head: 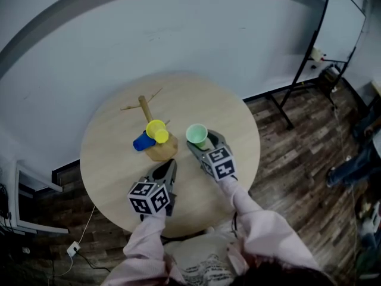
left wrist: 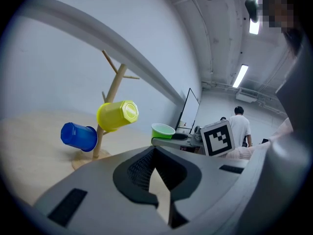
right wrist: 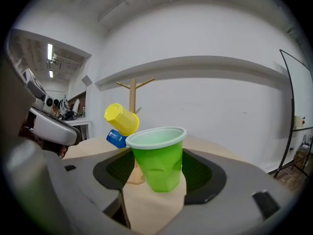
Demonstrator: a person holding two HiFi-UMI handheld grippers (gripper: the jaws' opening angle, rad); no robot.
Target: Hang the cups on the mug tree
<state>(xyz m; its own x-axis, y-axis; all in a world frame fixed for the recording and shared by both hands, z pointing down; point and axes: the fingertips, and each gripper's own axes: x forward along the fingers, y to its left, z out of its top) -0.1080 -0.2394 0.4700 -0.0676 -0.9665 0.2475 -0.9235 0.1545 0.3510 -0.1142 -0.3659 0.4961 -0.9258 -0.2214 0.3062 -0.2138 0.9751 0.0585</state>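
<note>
Nearest, the right gripper [right wrist: 159,154] holds the green cup [right wrist: 157,166] between its fingers [right wrist: 115,168]. One dark ribbed pad presses on each side of the cup's wall, below the rim. The cup is bright green translucent plastic with a paler rolled rim and tapers to a narrow base. Its wall looks faceted or slightly dented at the middle. It stands mouth up, leaning a little, and its base appears to hang clear of the surface [head: 107,159], a round top of pale wood.

Beside it, the left gripper [left wrist: 155,150] is empty. Its fingers [left wrist: 136,173] meet at the tips, and only a thin wedge of the surface shows between the pads. In the head view the two grippers sit side by side over the near half of the surface.

Just beyond them stands the mug tree [head: 144,107], a wooden trunk on a round wooden foot with thin bare twigs at the top. A yellow cup [head: 157,130] hangs on its side partway up, its closed base turned outward. A blue cup [head: 143,141] hangs lower on the left, also sideways. In the head view the green cup is near the tree's foot but apart from it, to its right. Behind everything is a white wall [head: 196,34].
</note>
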